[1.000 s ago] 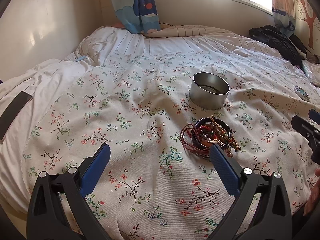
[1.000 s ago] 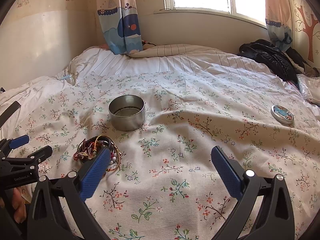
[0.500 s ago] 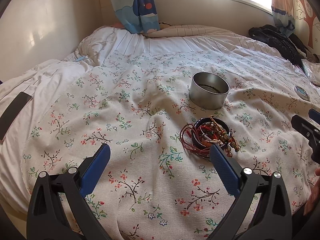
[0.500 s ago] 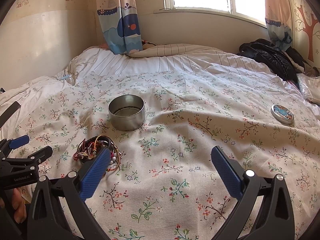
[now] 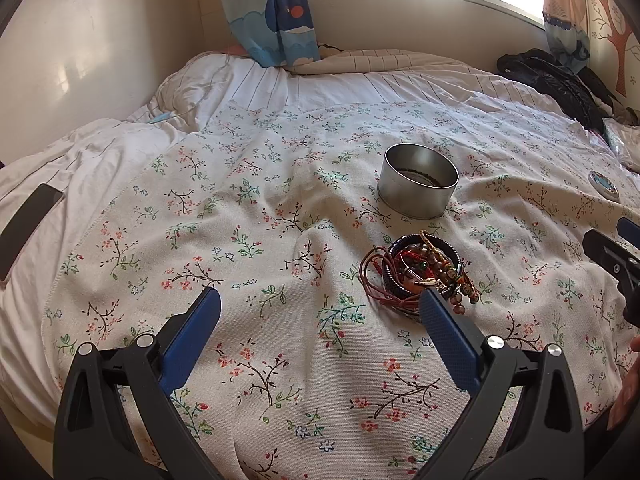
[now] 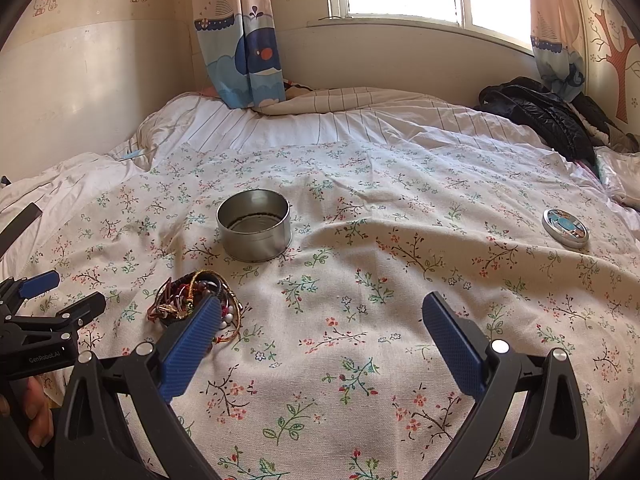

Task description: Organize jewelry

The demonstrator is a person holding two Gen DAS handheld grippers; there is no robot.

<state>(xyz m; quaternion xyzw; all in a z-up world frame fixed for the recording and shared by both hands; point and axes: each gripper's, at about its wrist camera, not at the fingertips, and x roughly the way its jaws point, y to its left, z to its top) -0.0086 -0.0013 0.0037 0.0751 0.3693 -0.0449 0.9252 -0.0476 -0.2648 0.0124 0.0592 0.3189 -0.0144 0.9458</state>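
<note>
Although a dark ring already seems to lie inside the round tin point(image 5: 418, 182), the tangled bracelets point(image 5: 416, 270) sit heaped just before it on the bed point(image 5: 248, 208), both the left claw point(image 5: 320, 322) and right claw point(image 6: 322, 320) wide and empty, so sorting looks barely begun.

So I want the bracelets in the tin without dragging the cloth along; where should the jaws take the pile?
Take the pile of bracelets at the thick dark bangle that stands highest in the tangle, coming down from above with the left gripper, which is open and nearest. The thin red cords lie flat on the floral cloth, so pinching there would likely catch fabric. The tin stands open just beyond.
</note>
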